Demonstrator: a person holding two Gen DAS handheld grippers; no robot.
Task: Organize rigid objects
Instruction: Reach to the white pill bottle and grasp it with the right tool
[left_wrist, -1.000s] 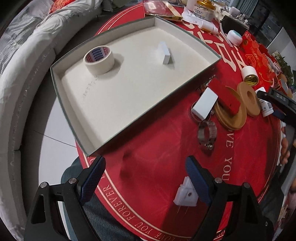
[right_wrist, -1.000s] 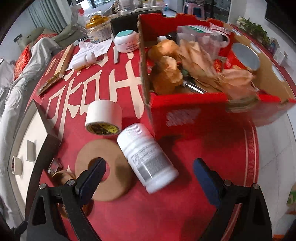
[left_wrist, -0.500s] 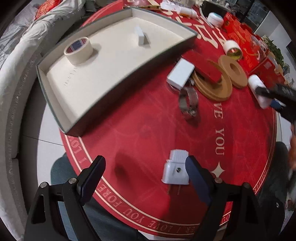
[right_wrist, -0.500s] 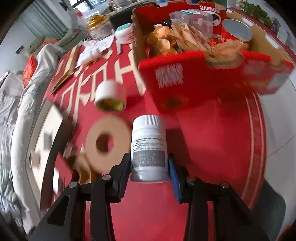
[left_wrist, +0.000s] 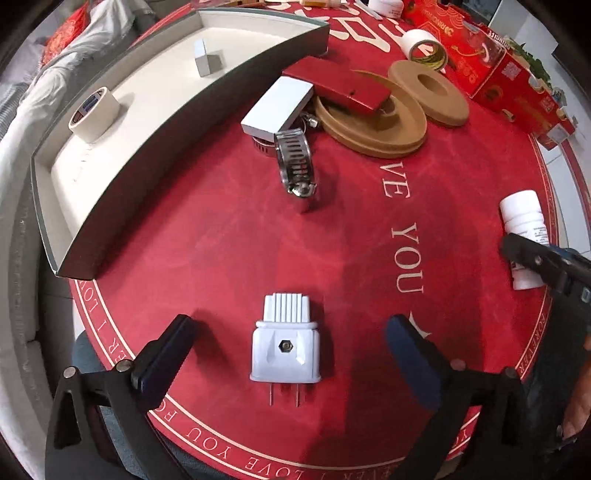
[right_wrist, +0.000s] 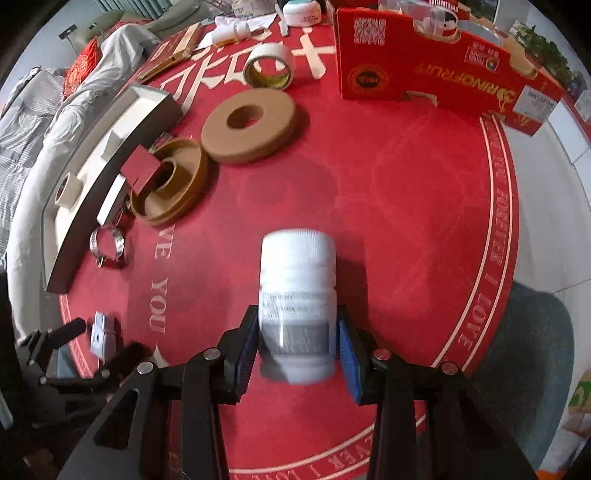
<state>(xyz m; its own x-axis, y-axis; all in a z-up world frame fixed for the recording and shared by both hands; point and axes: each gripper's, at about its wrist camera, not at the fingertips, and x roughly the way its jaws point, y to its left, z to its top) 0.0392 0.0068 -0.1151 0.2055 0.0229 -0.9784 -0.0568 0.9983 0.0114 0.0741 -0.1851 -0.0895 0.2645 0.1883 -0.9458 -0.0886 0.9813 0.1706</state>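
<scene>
A white plug (left_wrist: 284, 347) lies flat on the red tablecloth, prongs toward me. My left gripper (left_wrist: 290, 328) straddles it with jaws opening wide, and neither pad touches it. In the right wrist view a white pill bottle (right_wrist: 297, 280) sits between the blue pads of my right gripper (right_wrist: 297, 332); the pads press on its labelled body, though the jaws are opening a little. The bottle (left_wrist: 522, 218) also shows at the right edge of the left wrist view. A grey tray (left_wrist: 147, 122) with a white floor holds a tape roll (left_wrist: 94, 110) and a white block (left_wrist: 208, 59).
A metal hose clamp (left_wrist: 295, 166), a white box (left_wrist: 277, 107), a red box (left_wrist: 336, 85) and two brown rings (left_wrist: 428, 92) lie beside the tray. Another tape roll (right_wrist: 269, 66) and a red carton (right_wrist: 443, 74) stand farther back. The table edge is close below both grippers.
My left gripper has moved from the tray to over the plug, which now lies between its jaws. My right gripper has shut on the bottle and carried it nearer the table's front edge.
</scene>
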